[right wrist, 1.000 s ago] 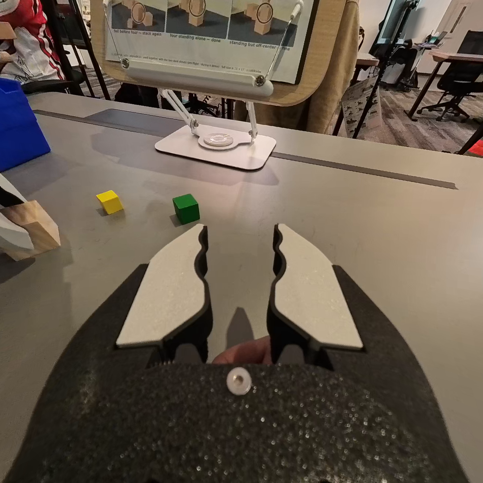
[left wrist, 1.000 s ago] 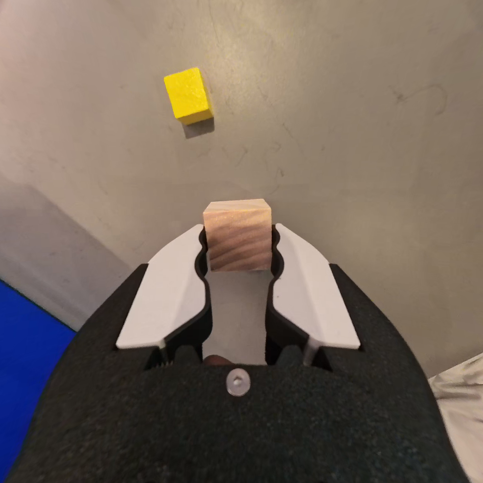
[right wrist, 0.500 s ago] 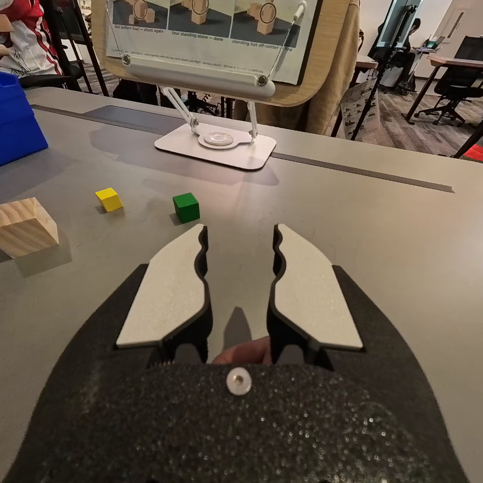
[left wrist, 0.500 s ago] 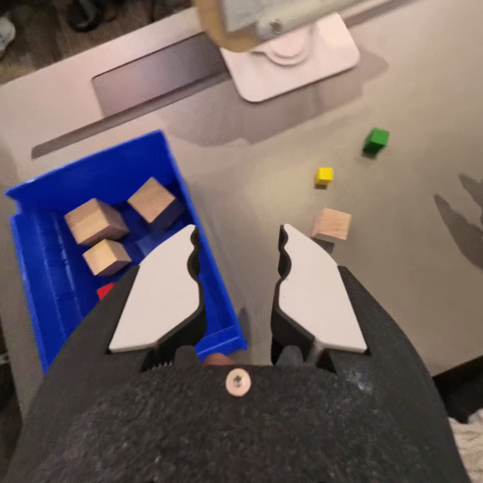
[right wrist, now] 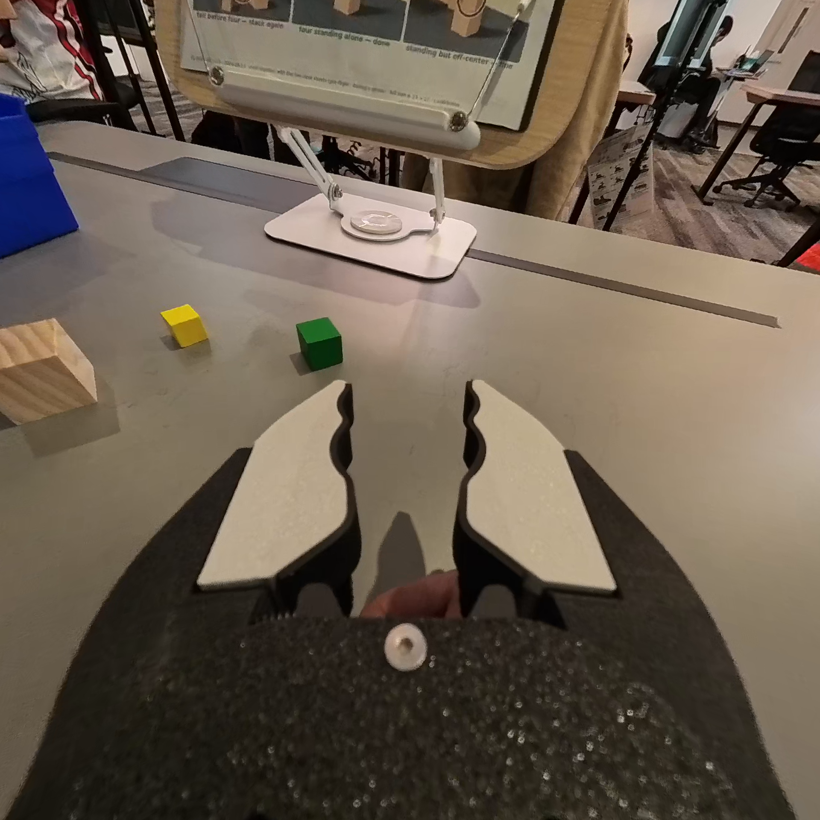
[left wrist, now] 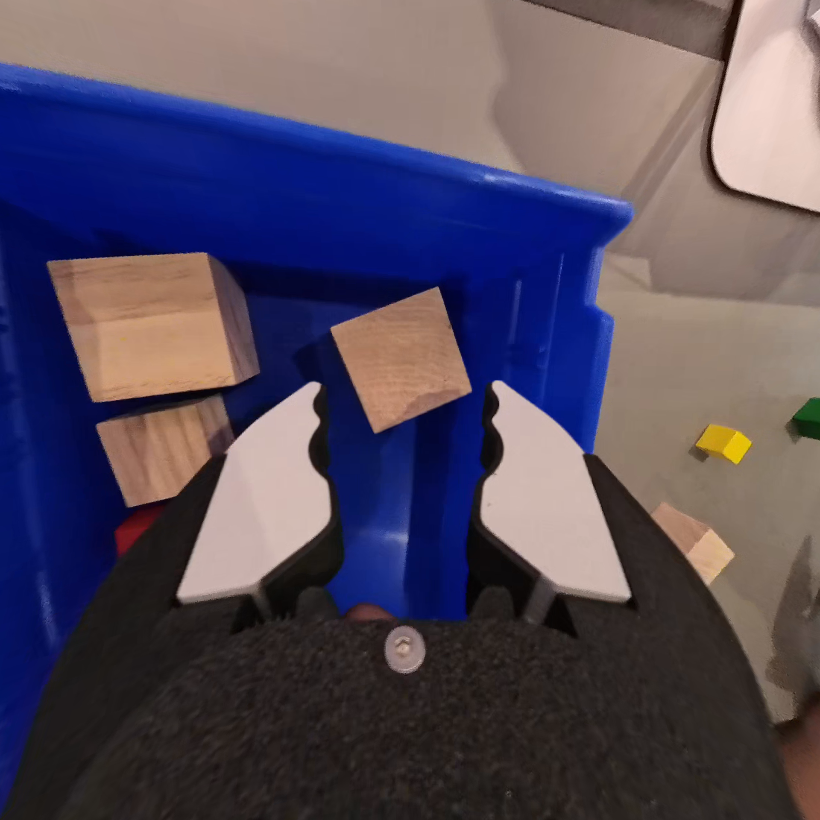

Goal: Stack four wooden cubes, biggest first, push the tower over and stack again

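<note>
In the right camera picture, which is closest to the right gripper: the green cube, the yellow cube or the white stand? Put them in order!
From the right gripper:
1. Green cube, just ahead of the fingers, slightly left.
2. Yellow cube, farther left.
3. White stand, at the back of the table.

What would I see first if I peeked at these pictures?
The bright blue bin with three plain wooden cubes inside, the open left gripper hanging over the tilted cube. On the grey table, a yellow cube and green cube sit apart.
</note>
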Tool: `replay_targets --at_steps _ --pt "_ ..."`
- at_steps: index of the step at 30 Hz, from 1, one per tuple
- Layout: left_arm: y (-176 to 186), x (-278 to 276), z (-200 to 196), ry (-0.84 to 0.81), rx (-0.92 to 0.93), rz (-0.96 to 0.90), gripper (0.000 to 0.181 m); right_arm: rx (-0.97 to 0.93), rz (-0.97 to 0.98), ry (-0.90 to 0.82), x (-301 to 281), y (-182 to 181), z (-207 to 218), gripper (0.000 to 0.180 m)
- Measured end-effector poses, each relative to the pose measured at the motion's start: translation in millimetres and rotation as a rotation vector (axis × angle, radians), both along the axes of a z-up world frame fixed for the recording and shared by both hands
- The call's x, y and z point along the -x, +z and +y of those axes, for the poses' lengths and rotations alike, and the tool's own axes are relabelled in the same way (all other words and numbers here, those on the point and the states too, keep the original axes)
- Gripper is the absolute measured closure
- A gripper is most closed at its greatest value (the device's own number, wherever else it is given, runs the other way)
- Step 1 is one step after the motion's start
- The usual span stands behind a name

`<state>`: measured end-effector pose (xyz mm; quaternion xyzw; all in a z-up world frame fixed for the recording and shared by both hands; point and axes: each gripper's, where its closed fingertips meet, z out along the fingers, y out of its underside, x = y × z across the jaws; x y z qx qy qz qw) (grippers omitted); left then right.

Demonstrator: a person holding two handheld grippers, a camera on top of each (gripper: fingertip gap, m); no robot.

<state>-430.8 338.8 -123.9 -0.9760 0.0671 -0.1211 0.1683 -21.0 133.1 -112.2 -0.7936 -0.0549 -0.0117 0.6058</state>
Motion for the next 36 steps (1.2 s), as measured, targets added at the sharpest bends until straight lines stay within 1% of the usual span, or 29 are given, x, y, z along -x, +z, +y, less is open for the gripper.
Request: replay_targets --at_steps 3,5,9,11,15,17,19,22,24,27,28,30,33,34,36 --pt "-13.1 2.7 5.0 0.02 0.041 0.071 0.111 0.003 -0.018 0.001 1.3 -0.4 0.2 0.132" --pt "-21.6 2.2 8.7 0.045 0.062 0.085 0.107 -0.004 -0.014 -0.001 0.7 0.4 -0.3 0.132" --pt "-36.5 -4.5 10.2 0.047 0.104 0.091 0.108 -0.001 -0.007 0.002 0.5 0.1 -0.1 0.132" --pt "-42.0 -5.6 9.9 0.042 0.117 0.1 0.113 0.0 -0.013 0.004 1.3 -0.1 0.1 0.132" --pt "-41.7 -1.9 6.8 0.018 0.138 0.129 0.115 0.004 -0.02 0.01 2.5 -0.6 0.3 0.132" --pt "-38.9 6.9 5.8 0.014 0.13 0.161 0.115 0.002 -0.021 0.01 2.6 -0.4 0.2 0.132" --pt "-28.4 11.0 4.3 -0.002 0.109 0.144 0.115 0.002 -0.02 0.01 2.5 -0.4 0.2 0.132" --pt "9.5 6.9 0.3 -0.064 0.024 0.079 0.115 0.002 -0.027 0.011 3.1 -0.5 0.3 0.132" --pt "44.1 -2.4 -8.9 -0.144 -0.049 0.054 0.115 0.0 -0.029 0.009 3.0 -0.1 0.2 0.132" --pt "95.8 -31.5 -34.7 -0.317 -0.158 0.023 0.115 -0.004 -0.015 0.004 1.5 0.4 -0.1 0.132" --pt "110.6 -44.8 -45.6 -0.397 -0.2 0.026 0.115 -0.007 -0.007 0.002 0.6 0.9 -0.2 0.132" --pt "132.9 -75.2 -73.7 -0.609 -0.284 0.063 0.115 -0.016 0.011 0.0 -1.0 2.3 -1.1 0.132" --pt "142.9 -127.4 -128.7 -0.94 -0.324 0.068 0.116 -0.027 0.031 -0.003 -2.9 3.9 -2.0 0.132" --pt "140.0 -144.6 -144.5 -1.026 -0.316 0.057 0.116 -0.028 0.034 -0.004 -3.2 4.1 -2.2 0.132" --pt "124.6 -172.8 -162.8 -1.138 -0.288 0.082 0.116 -0.028 0.036 -0.003 -3.3 4.2 -2.5 0.132"
